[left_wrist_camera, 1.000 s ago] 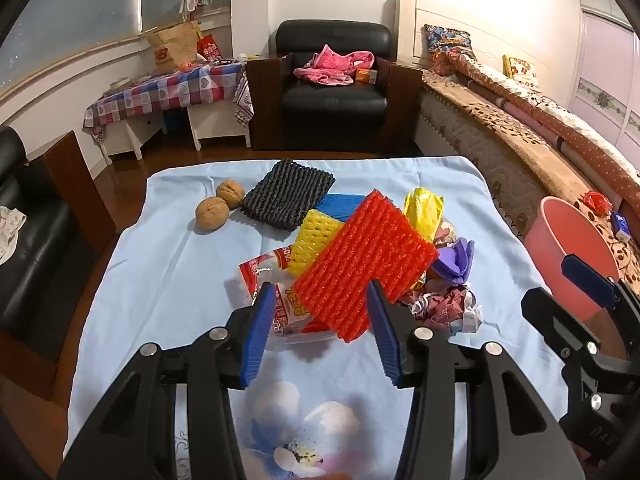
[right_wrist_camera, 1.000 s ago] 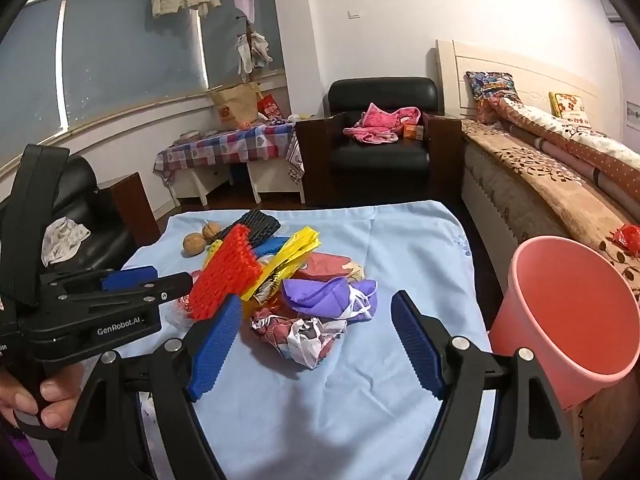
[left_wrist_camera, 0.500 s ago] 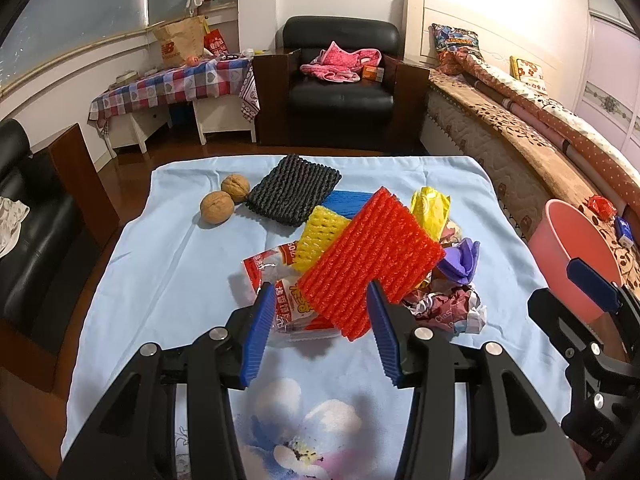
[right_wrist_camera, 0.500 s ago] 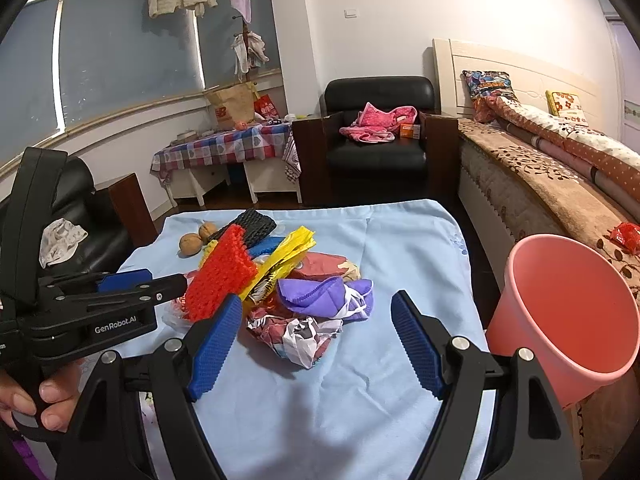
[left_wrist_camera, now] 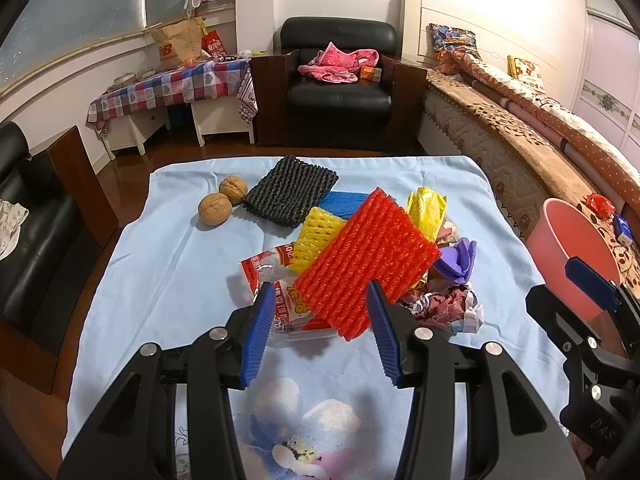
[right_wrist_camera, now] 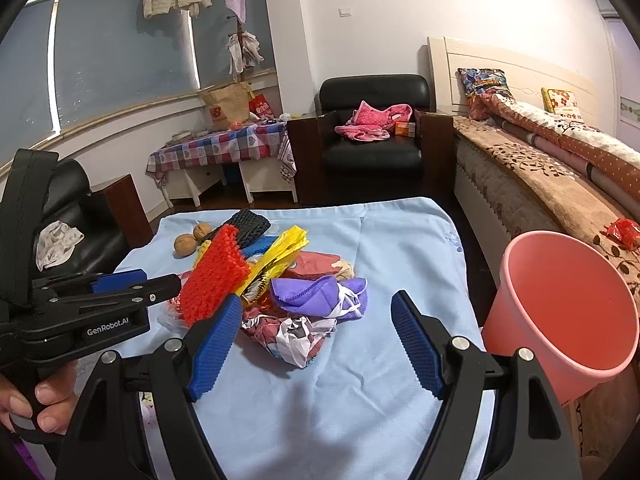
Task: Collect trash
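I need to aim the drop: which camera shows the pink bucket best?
The right wrist view. There the pink bucket shows its whole open rim and empty inside, standing off the table's right edge. The left wrist view catches only part of it at the frame's right side, partly hidden behind the right claw.
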The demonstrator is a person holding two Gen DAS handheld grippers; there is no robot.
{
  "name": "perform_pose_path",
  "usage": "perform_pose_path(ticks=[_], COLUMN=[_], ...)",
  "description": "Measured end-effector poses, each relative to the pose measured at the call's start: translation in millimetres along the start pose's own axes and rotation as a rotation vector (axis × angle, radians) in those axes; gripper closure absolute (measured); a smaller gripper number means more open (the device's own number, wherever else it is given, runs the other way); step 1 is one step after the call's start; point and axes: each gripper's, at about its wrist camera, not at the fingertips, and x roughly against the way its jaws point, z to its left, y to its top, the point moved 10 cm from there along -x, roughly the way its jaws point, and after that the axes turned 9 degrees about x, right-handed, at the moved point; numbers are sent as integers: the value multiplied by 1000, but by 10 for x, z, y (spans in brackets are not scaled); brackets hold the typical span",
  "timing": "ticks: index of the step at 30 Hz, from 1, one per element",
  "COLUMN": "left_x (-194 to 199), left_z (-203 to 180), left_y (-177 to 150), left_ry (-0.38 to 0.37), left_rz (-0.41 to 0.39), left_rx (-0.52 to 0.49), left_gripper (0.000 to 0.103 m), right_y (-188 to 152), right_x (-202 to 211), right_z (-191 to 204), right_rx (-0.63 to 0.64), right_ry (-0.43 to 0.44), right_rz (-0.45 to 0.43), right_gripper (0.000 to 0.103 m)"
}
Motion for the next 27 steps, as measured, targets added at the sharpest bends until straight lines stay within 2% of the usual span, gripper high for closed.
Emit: perform_pose_path(ticks=[27], left_x=[-21], left_z=[-80], left_y=[-83], left_ry=[-11], left_rz=[18], left_rx=[-5], left_gripper=[55], right_y=[-39], right_x=[-17], right_z=[-8], right_rx=[-15], right_ry=[-3], right_rz=[11], right_gripper=[27])
